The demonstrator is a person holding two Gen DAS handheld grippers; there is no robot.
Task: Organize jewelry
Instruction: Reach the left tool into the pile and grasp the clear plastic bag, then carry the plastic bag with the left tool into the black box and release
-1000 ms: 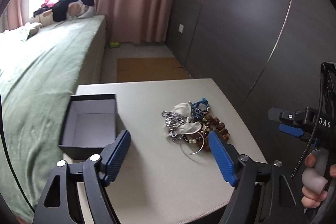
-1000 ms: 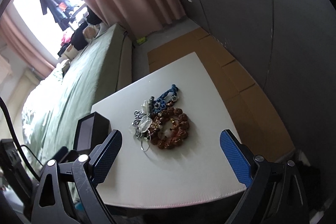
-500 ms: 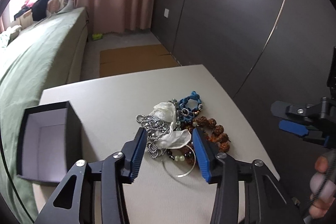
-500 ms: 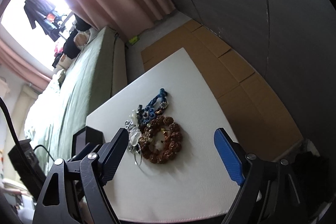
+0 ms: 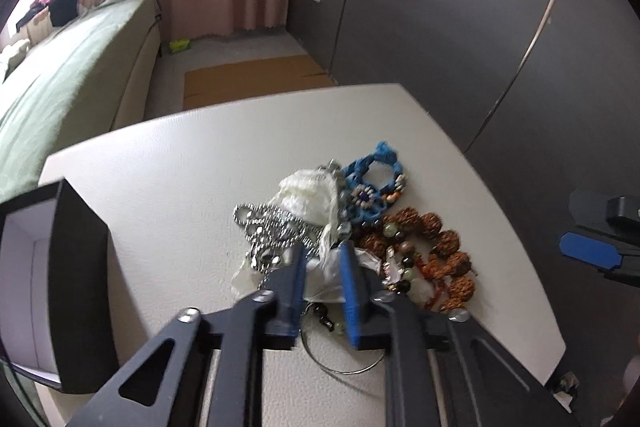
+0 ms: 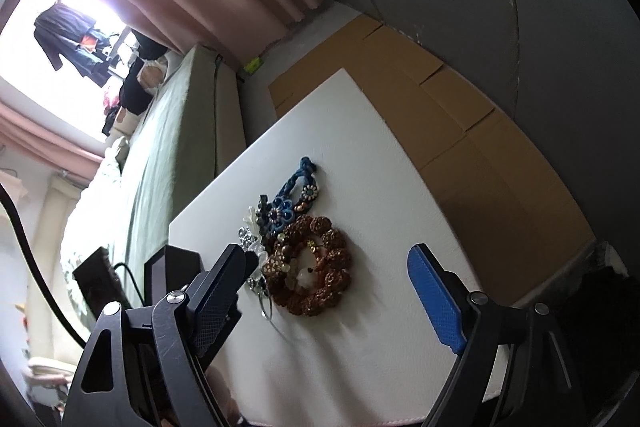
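Note:
A tangled jewelry pile lies on the white table point(image 5: 192, 167): a white translucent pouch point(image 5: 310, 197), a silver chain point(image 5: 268, 227), a blue crocheted bracelet point(image 5: 372, 179), a brown bead bracelet point(image 5: 444, 251) and a thin wire hoop point(image 5: 344, 371). My left gripper point(image 5: 323, 251) is down in the pile, its jaws closing, with the pouch's lower part pinched between the blue pads. My right gripper point(image 6: 325, 250) hovers open above the brown bead bracelet point(image 6: 332, 291), touching nothing. Its blue pad point(image 5: 592, 251) shows at the right edge of the left wrist view.
An open black box point(image 5: 80, 267) with a pale inside stands at the table's left edge. A green bed point(image 5: 60, 87) runs along the left, cardboard point(image 5: 256, 79) covers the floor beyond the table, and a dark wardrobe point(image 5: 440, 27) stands to the right.
My left gripper came down and forward into the pile, and its jaws went from wide apart to closed around the white pouch. My right gripper sank a little and rolled, staying open.

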